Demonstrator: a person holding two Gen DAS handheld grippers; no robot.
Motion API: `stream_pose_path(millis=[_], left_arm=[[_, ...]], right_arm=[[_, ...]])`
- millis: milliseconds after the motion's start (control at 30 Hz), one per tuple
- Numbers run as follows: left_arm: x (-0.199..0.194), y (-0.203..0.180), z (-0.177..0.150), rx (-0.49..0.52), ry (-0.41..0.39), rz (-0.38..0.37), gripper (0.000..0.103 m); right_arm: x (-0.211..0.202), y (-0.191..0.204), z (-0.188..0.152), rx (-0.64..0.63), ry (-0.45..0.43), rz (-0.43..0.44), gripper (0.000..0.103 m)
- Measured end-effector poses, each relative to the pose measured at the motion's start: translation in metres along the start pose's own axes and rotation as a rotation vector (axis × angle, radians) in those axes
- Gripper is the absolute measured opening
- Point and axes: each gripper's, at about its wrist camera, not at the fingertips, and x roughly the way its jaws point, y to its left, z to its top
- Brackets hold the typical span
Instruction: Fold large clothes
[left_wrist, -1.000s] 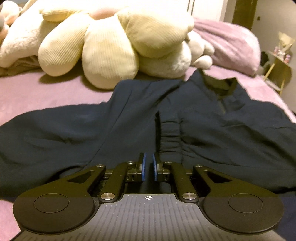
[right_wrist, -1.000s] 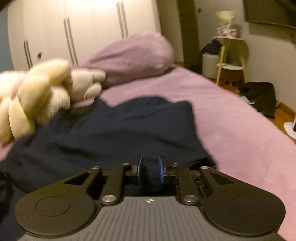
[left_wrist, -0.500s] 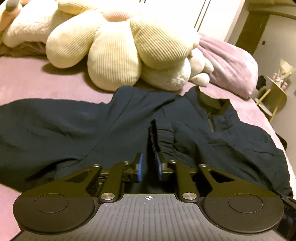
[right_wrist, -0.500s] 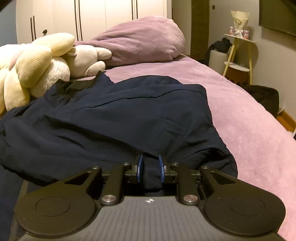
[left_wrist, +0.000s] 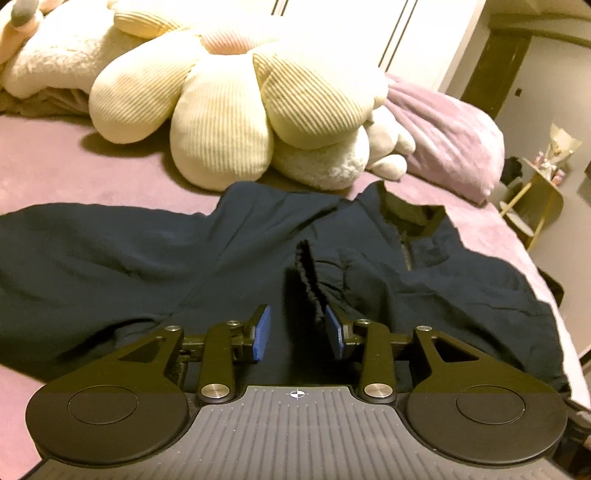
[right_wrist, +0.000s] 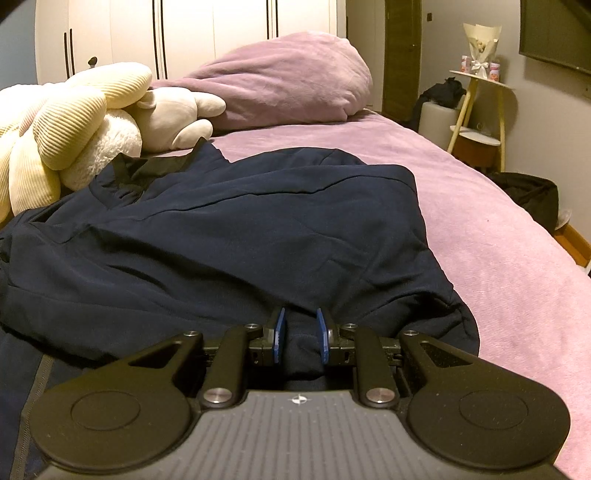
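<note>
The left claw (left_wrist: 298, 332) is opening, its blue pads apart; the gathered elastic cuff (left_wrist: 309, 275) of the navy jacket (left_wrist: 110, 266) stands between them, brushing the right pad, no longer pinched. The right claw (right_wrist: 300, 334) is clamped on a fold of the jacket's hem (right_wrist: 299, 343). The jacket lies spread across the purple bed (right_wrist: 498, 258), collar (left_wrist: 410, 210) toward a cream flower-shaped cushion (left_wrist: 229, 107), with a purple pillow (right_wrist: 288, 81) beyond
</note>
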Motion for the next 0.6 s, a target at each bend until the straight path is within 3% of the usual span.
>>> stream_pose_path(millis=[133,200,300,500,533,600], left_arm=[[-0.007,0.0,0.0,-0.019,-0.03,-0.054,0.046],[-0.012,-0.001,-0.001,-0.031,-0.037,-0.103,0.054],[-0.011,-0.009,-0.001,0.003,-0.048,-0.111,0.062],[0.039,-0.019,-0.012,0.052,0.102,0.014,0.048],[0.045,-0.019,-0.014,0.056,0.11,0.027,0.049],[0.049,-0.021,-0.016,0.089,0.095,0.045,0.039]], right_arm=[[0.0,-0.001,0.0,0.01,-0.003,0.009,0.019],[0.0,-0.002,-0.001,0.014,-0.005,0.013,0.019],[0.001,-0.003,-0.002,0.018,-0.009,0.02,0.019],[0.0,0.0,-0.004,-0.002,-0.015,0.005,0.019],[0.0,0.001,-0.004,-0.005,-0.015,0.002,0.019],[0.0,0.003,-0.003,-0.016,-0.014,-0.004,0.019]])
